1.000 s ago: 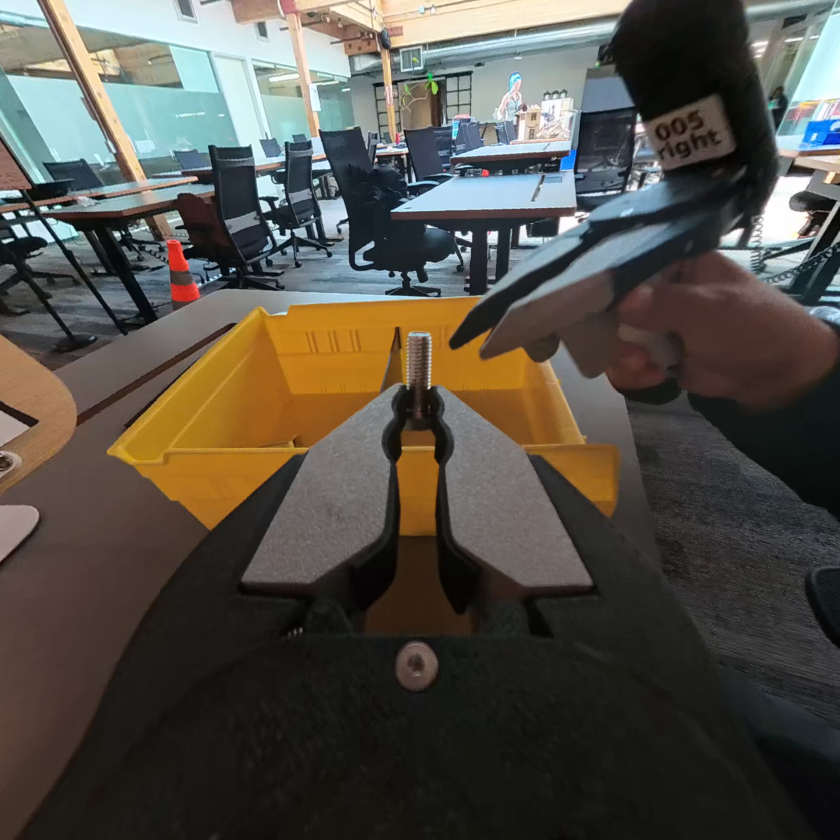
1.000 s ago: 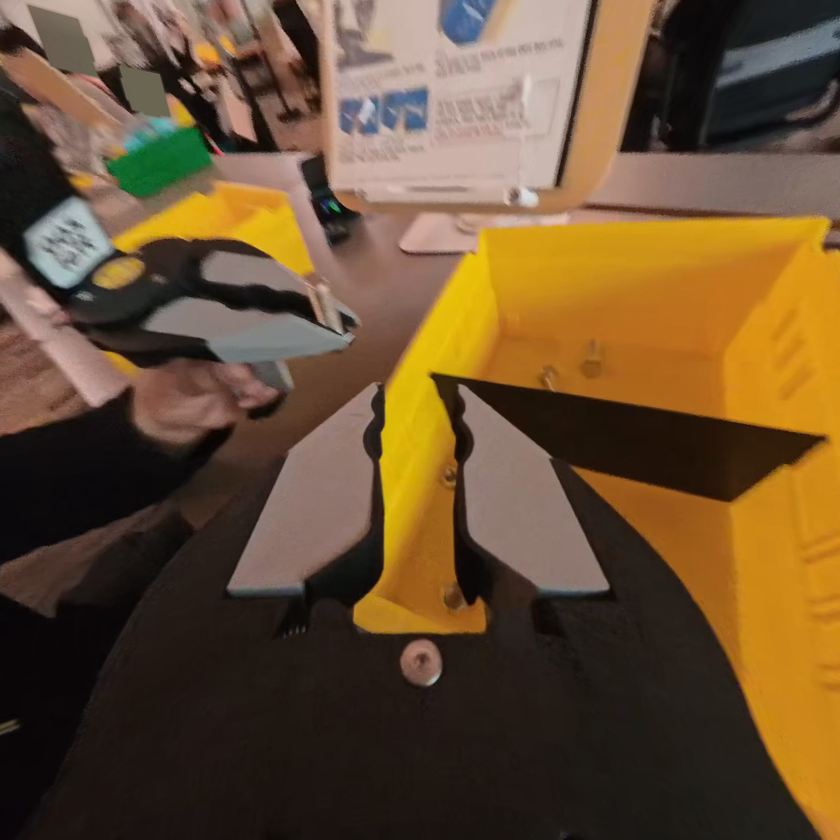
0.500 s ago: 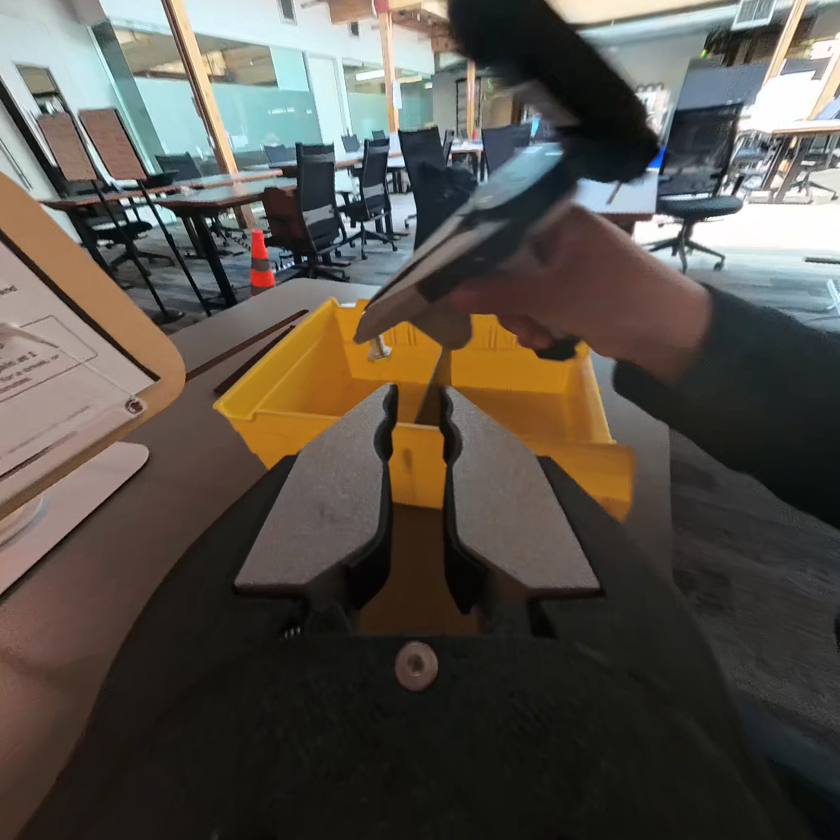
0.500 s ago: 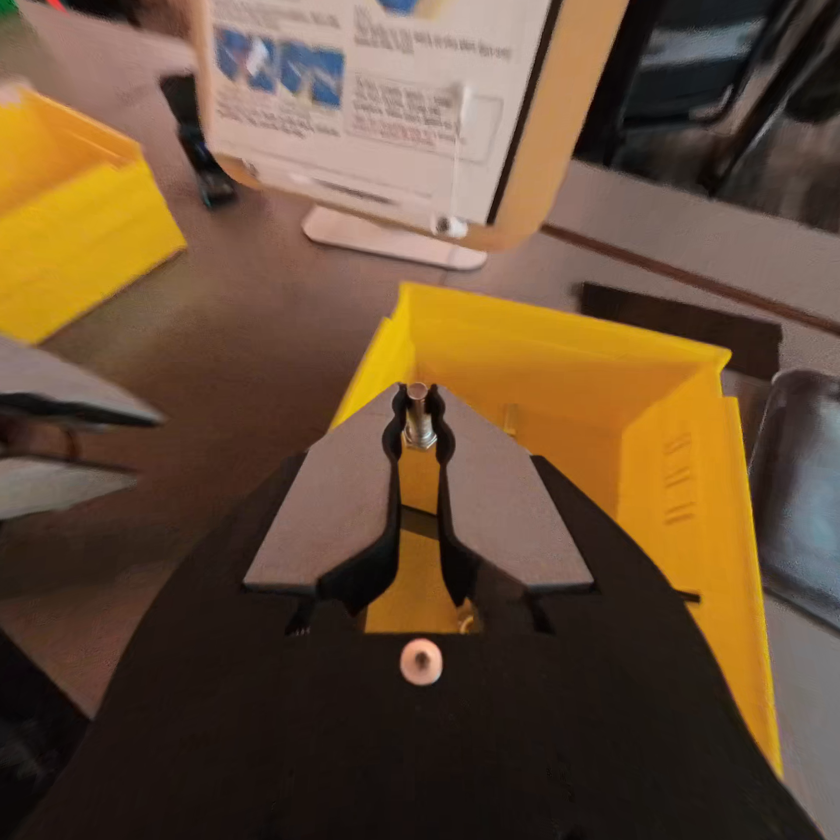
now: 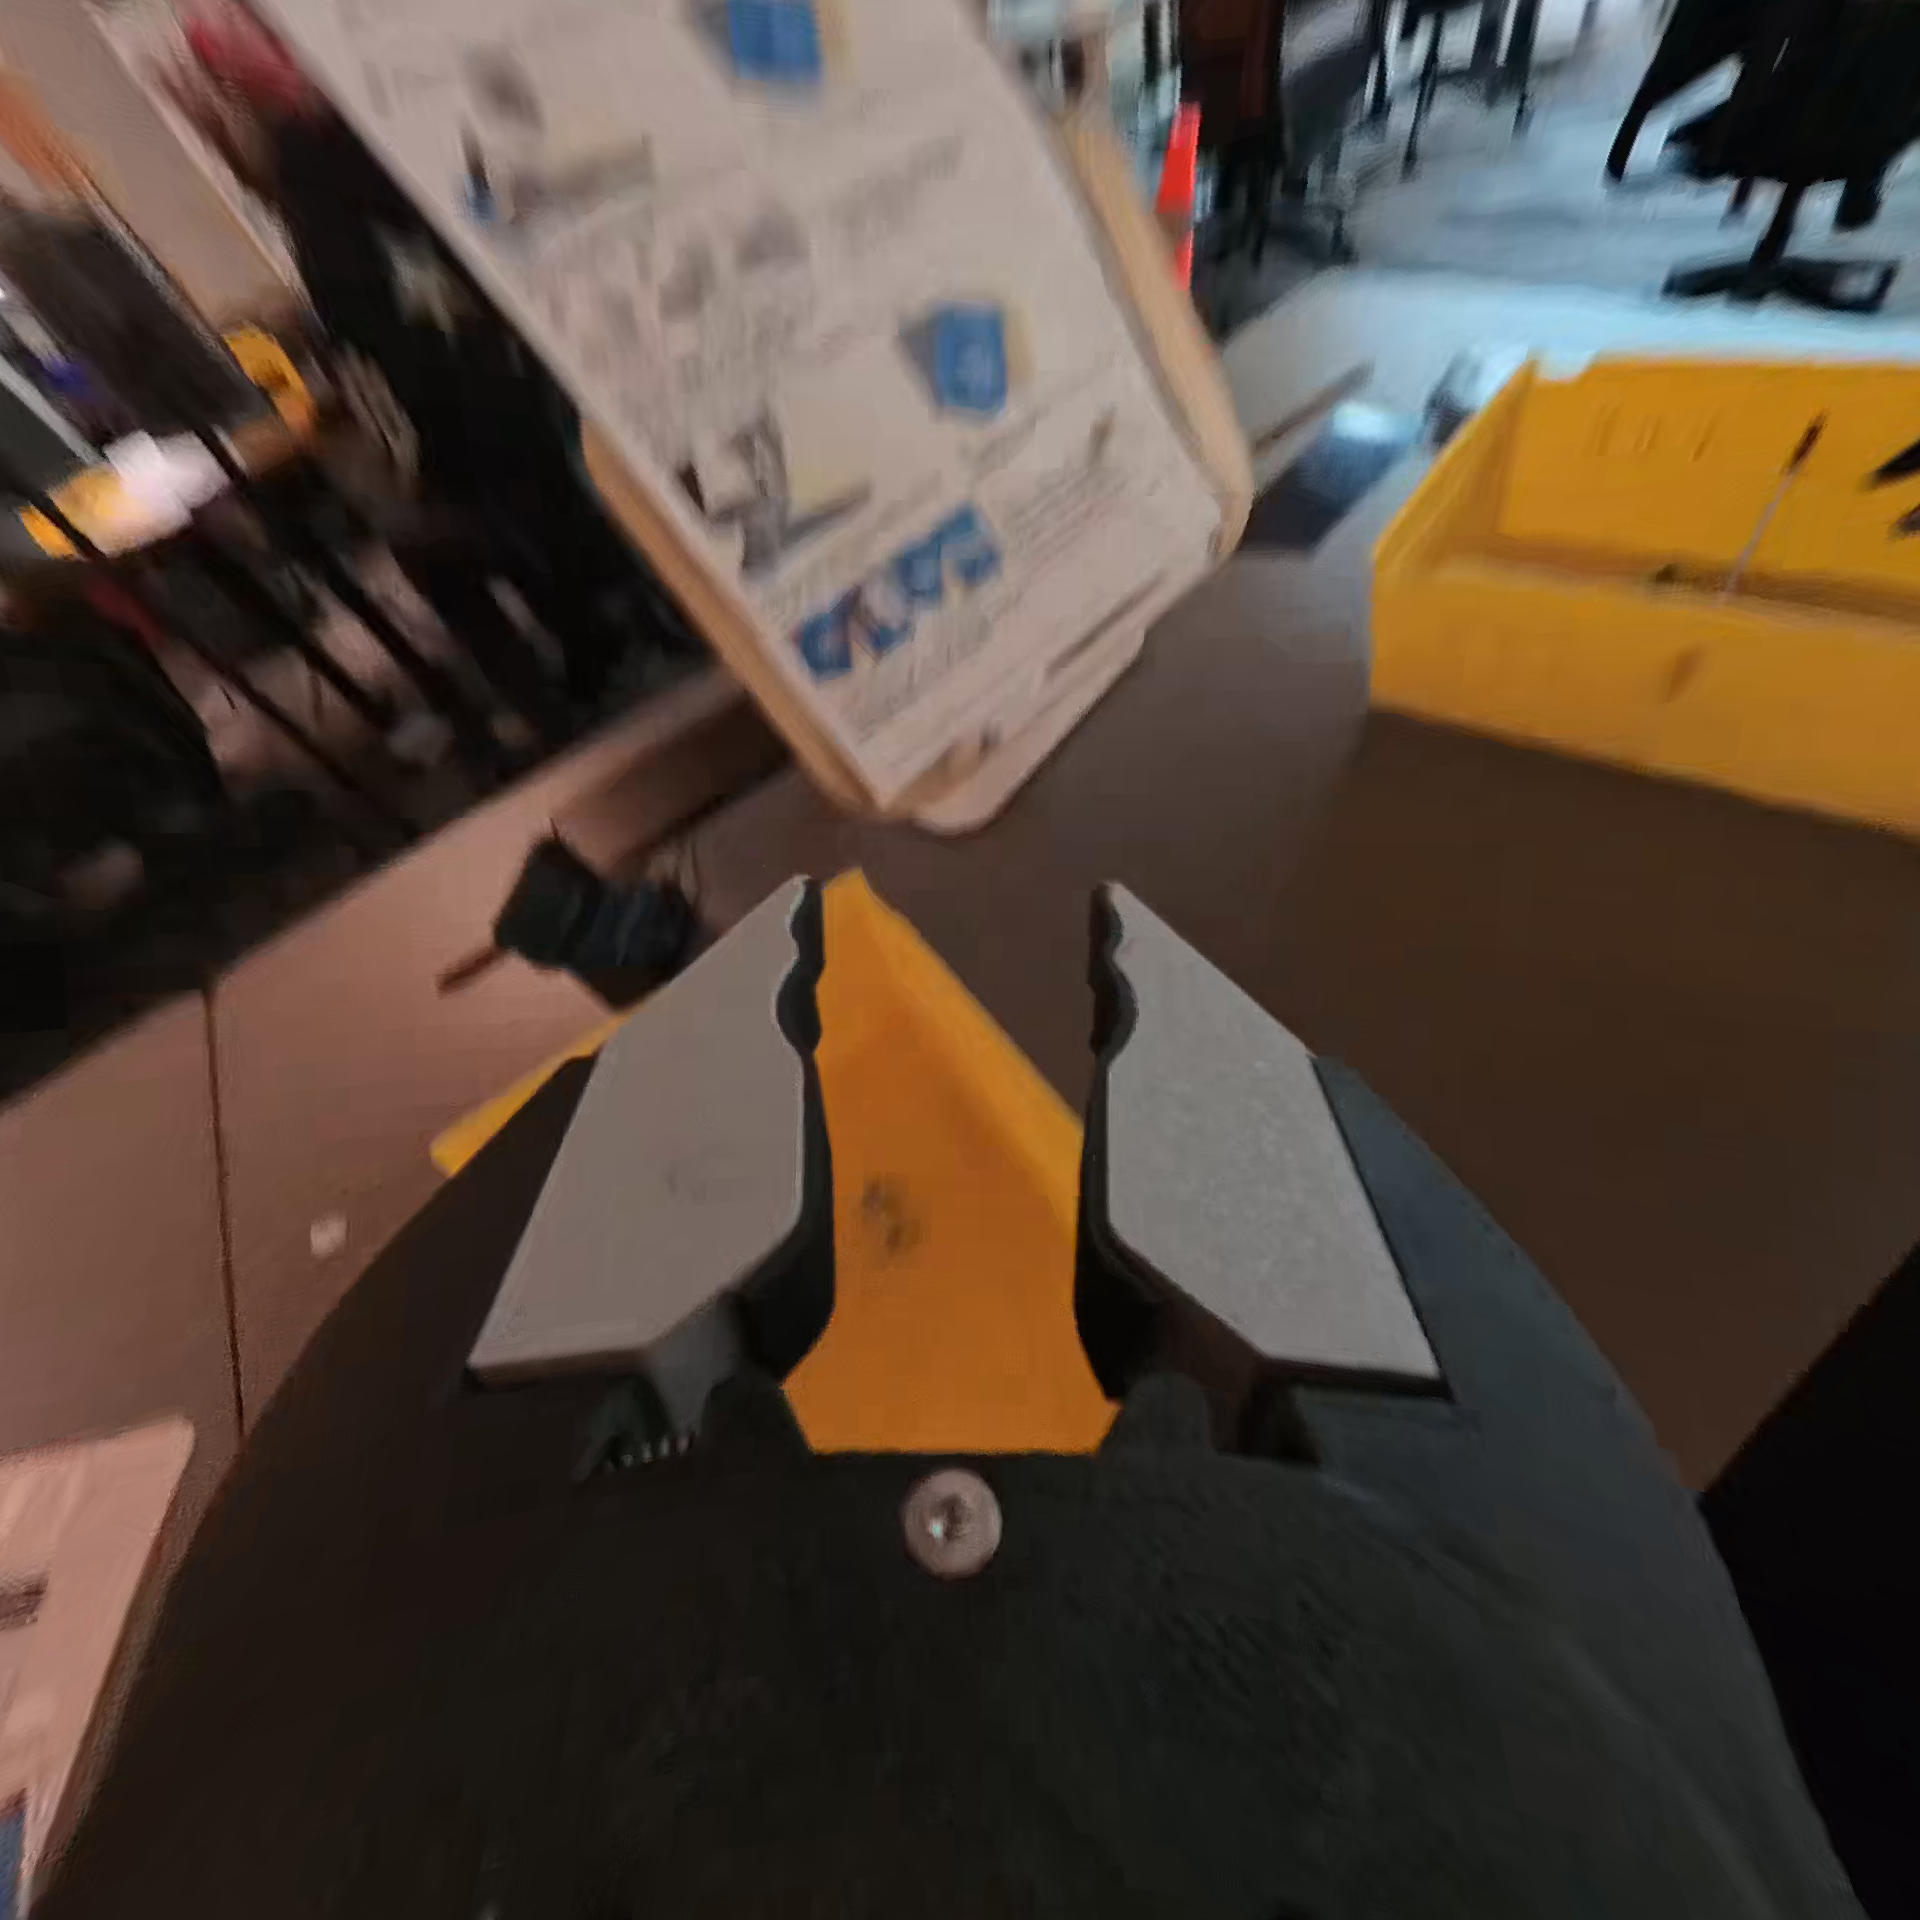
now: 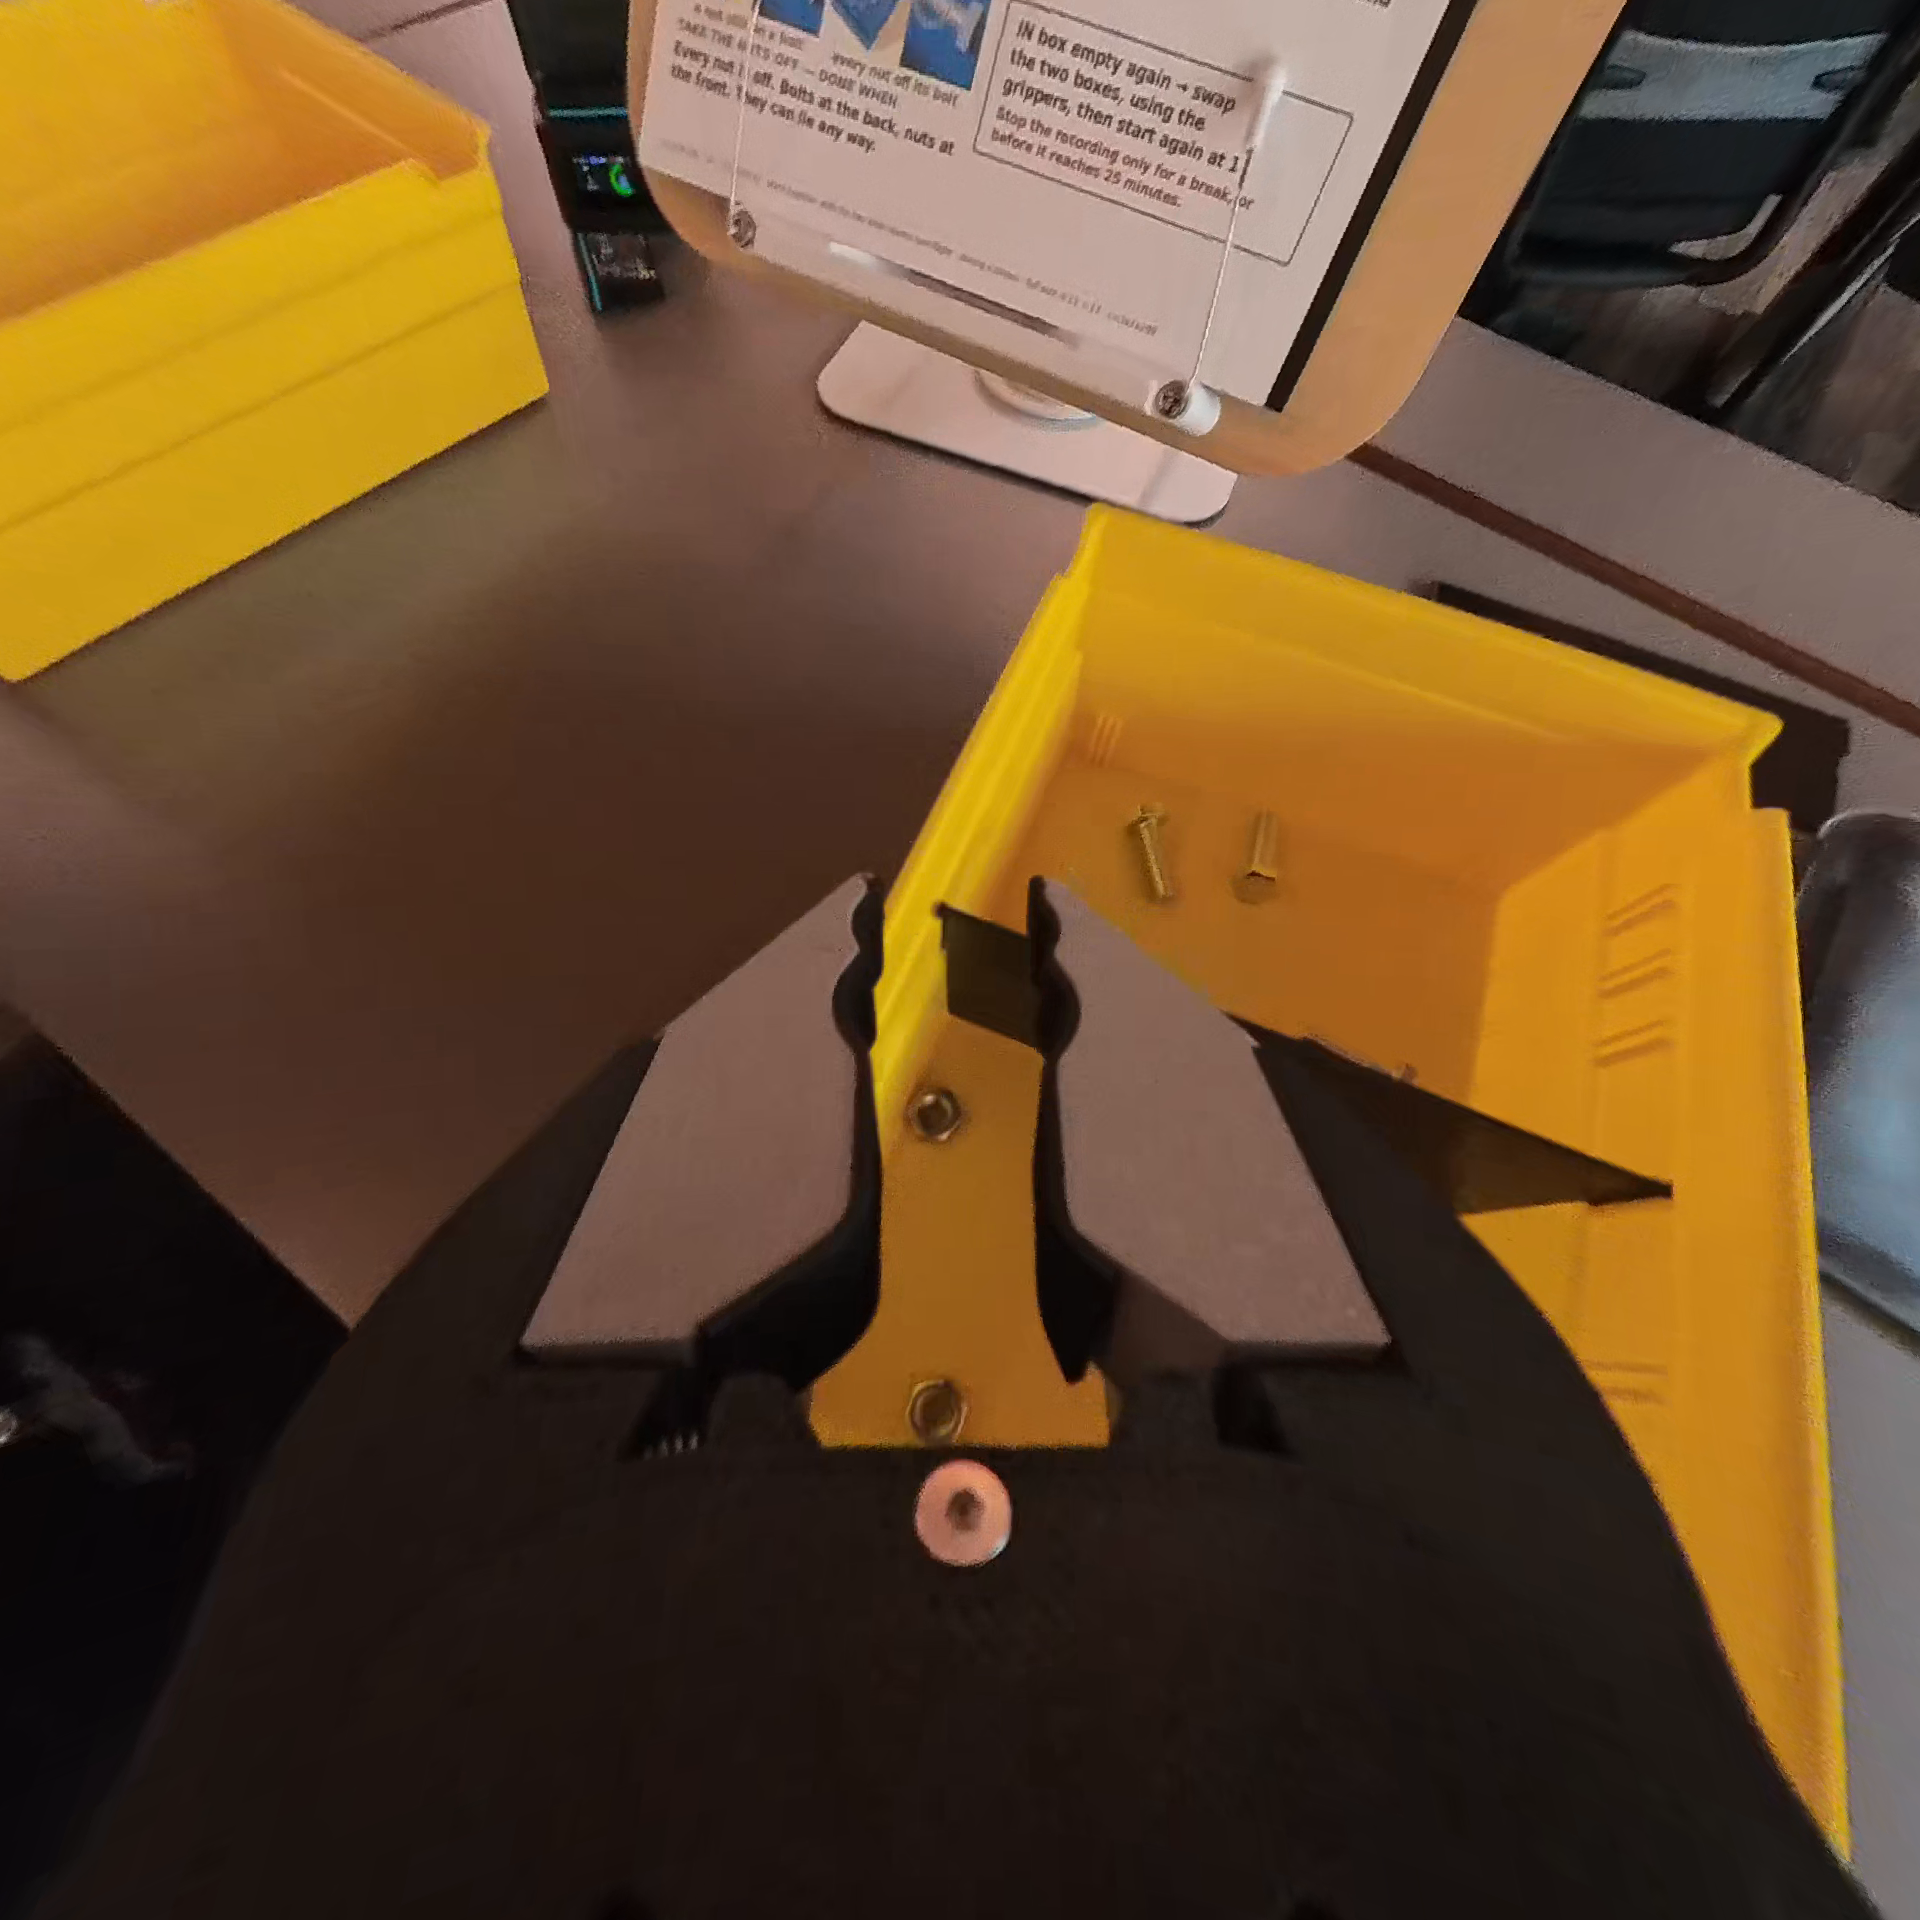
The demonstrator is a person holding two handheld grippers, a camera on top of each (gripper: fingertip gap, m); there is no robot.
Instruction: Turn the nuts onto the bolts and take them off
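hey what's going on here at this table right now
A person holds two grippers, both open and empty. The right gripper hovers over a yellow bin split by a black divider, with two bolts behind it and two nuts in front. The left gripper hangs above another yellow bin.

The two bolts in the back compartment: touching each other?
Apart. The right wrist view shows bare yellow bin floor between the left bolt and the right bolt.

Dark brown tabletop (image 6: 582, 727), matte, with a thin seam running along its far edge. Wood-framed instruction board (image 6: 1039, 156) on a white stand base (image 6: 1039, 436). Beyond: black office chairs (image 5: 1766, 135), an orange traffic cone (image 5: 1179, 177), pale floor (image 5: 1558, 301), all blurred.
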